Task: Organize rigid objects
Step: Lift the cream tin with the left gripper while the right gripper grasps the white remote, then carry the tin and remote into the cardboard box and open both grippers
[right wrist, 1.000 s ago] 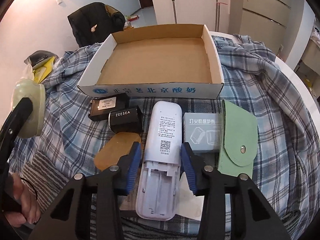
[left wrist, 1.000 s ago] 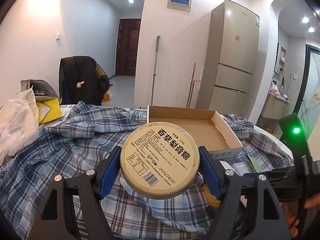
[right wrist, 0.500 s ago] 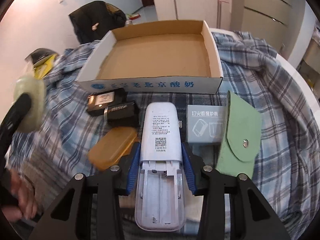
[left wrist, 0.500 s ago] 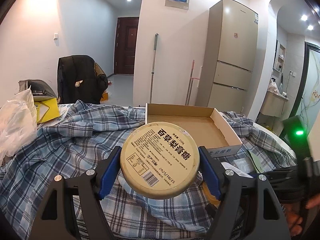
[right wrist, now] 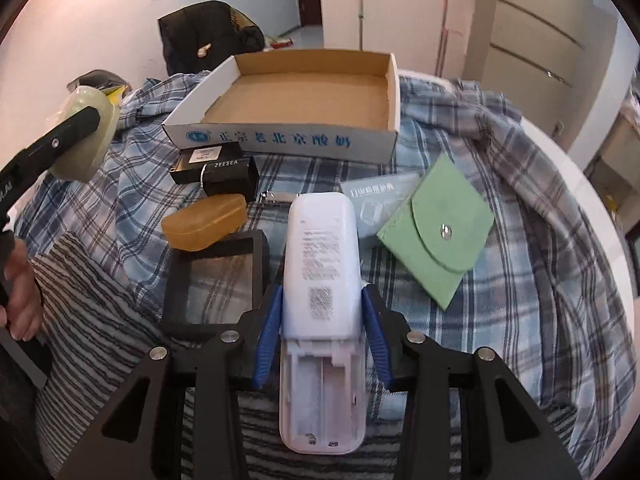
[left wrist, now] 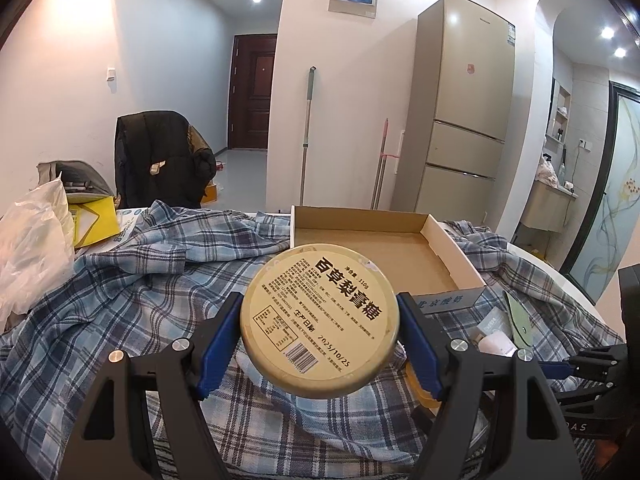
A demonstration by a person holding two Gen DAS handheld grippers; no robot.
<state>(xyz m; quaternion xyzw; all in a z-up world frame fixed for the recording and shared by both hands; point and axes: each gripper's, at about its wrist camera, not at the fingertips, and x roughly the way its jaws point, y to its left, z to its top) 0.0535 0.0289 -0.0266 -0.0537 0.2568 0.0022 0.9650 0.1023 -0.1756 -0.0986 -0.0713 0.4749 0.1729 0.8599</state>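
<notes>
1. While the left gripper (left wrist: 320, 336) is raised above the plaid cloth (left wrist: 132, 296), its blue fingers (left wrist: 218, 338) are clamped on both sides of a round tin (left wrist: 320, 322), label face toward the camera.
2. Right gripper (right wrist: 322, 332): fingers (right wrist: 269, 328) narrow, pressed against both sides of a white remote (right wrist: 322, 280) with its battery bay open; the remote appears lifted clear of the cloth.
3. Cardboard tray (right wrist: 280, 142) sits on the cloth beyond both grippers, printed wall facing the right wrist camera.
4. On the cloth in front of the tray, right wrist view: two black boxes (right wrist: 224, 170) touching each other, an amber case (right wrist: 204, 222) just beside them, a black frame (right wrist: 218, 284) left of the remote.
5. Green pouch (right wrist: 438, 232) lies right of the remote, overlapping a grey packet (right wrist: 376, 196).
</notes>
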